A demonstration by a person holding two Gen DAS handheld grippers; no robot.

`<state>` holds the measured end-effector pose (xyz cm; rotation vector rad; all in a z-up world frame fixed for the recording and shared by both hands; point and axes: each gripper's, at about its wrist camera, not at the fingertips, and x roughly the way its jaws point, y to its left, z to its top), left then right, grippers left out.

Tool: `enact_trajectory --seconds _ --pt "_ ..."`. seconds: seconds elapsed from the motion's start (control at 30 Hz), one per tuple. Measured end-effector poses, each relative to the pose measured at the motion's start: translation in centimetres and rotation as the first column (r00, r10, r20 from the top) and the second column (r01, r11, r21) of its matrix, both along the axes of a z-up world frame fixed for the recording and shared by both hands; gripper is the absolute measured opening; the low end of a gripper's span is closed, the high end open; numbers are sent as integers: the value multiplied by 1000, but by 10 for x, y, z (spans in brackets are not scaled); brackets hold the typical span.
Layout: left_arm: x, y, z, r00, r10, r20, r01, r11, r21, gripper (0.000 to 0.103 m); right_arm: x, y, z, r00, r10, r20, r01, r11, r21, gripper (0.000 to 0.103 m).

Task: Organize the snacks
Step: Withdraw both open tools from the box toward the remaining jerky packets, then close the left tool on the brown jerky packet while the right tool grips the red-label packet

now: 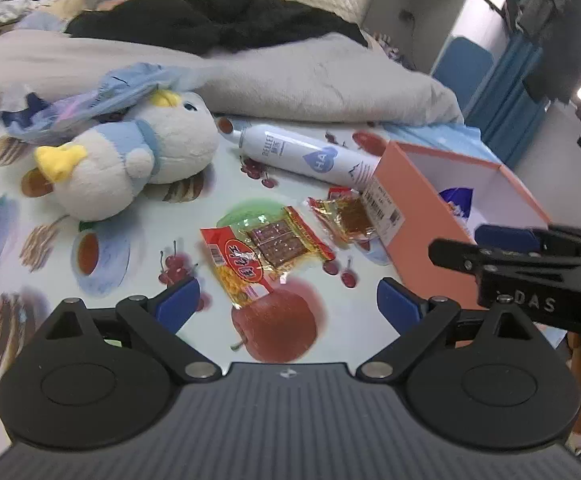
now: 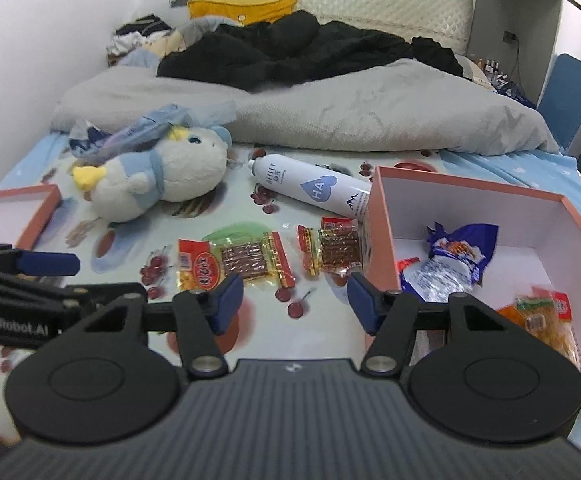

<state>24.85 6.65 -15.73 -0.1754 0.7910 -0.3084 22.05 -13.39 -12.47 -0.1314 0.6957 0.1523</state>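
Three packs are sitting inside the pink box (image 2: 384, 216) already; two snack packs (image 1: 266, 256) are still lying on the sheet beside it. Left gripper (image 1: 288, 300) & right gripper (image 2: 294, 300) are both hovering wide open, holding nothing.

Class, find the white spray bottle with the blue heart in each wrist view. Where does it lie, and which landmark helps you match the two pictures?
Left wrist: the white spray bottle lies upper centre, slanting down to the pink box.
Right wrist: the bottle lies centre, its base at the box's left wall.
Shared landmark: the plush penguin, left of the bottle.
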Motion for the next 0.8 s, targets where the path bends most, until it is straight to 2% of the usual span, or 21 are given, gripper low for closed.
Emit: enact_trajectory --seconds 0.07,0.17,0.27,0.33,0.4,0.5,0.8 --pt "16 -1 -9 999 -38 -3 38 999 18 97 14 5 -8 1000 5 -14 -5 1000 -27 52" --pt "45 -2 -24 994 -106 -14 107 992 60 96 35 13 -22 999 10 -42 -13 997 -70 42" --pt "68 -5 -36 982 -188 -15 189 977 103 96 54 20 -38 998 14 -69 -22 994 -109 40" --pt "83 -9 -44 970 -244 -12 243 959 147 96 67 24 -50 996 12 -86 -24 990 -139 40" --pt "97 -15 -52 955 -295 -12 292 938 187 96 80 26 -62 993 11 -116 -28 988 -152 33" --pt "112 -25 -63 927 -376 -10 368 901 231 96 95 29 -76 992 0 -125 -23 982 -186 33" --pt "146 -48 -98 881 -472 -36 457 829 323 97 135 32 -102 989 -8 -150 -26 975 -222 33"
